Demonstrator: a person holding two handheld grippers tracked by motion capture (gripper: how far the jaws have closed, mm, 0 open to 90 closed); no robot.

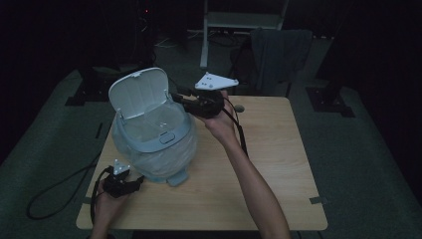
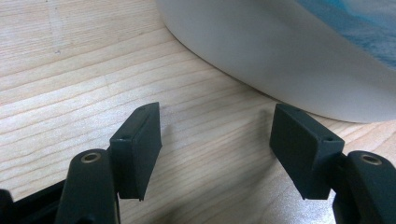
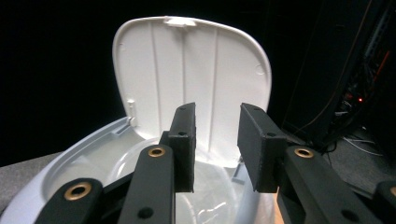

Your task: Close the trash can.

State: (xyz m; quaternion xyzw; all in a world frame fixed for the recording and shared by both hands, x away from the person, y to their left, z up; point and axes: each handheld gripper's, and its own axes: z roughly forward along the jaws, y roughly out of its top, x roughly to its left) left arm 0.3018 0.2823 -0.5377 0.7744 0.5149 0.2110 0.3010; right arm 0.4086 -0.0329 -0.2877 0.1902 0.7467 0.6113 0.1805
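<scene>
Two grippers: one low at lower left of the high view, one raised at upper centre.
Bin (image 1: pixel 152 137): left of centre in the high view, on the table (image 1: pixel 278 164); round, pale, lined with a clear bag, its base turned toward the near edge.
Lid (image 1: pixel 138 92): swung up and back at upper left of the bin, standing nearly upright; mouth left open so the inside can be reached.
Left gripper (image 1: pixel 130 185): lower left of the high view, resting low by the bin's base; likely parked there to steady the bin if it shifts.
Left jaws: wide apart in the left gripper view, only bare wood between the pads (image 2: pixel 140 144); nothing held, bin wall (image 2: pixel 261 51) just beyond at upper right, not touched.
Right gripper (image 1: pixel 175 97): upper centre of the high view, held level at rim height, pointed left toward the lid's right edge.
Right jaws: about half open in the right gripper view, a clear gap between the pads (image 3: pixel 186 140), nothing clamped; lid's ribbed underside (image 3: pixel 196 79) straight ahead, some way off.
Likely purpose: right gripper lined up on the lid, either to hold it open or to swing it shut; cannot tell which.
Risk: light bin could slide on smooth wood if the lid is pushed without the left gripper bracing it.
</scene>
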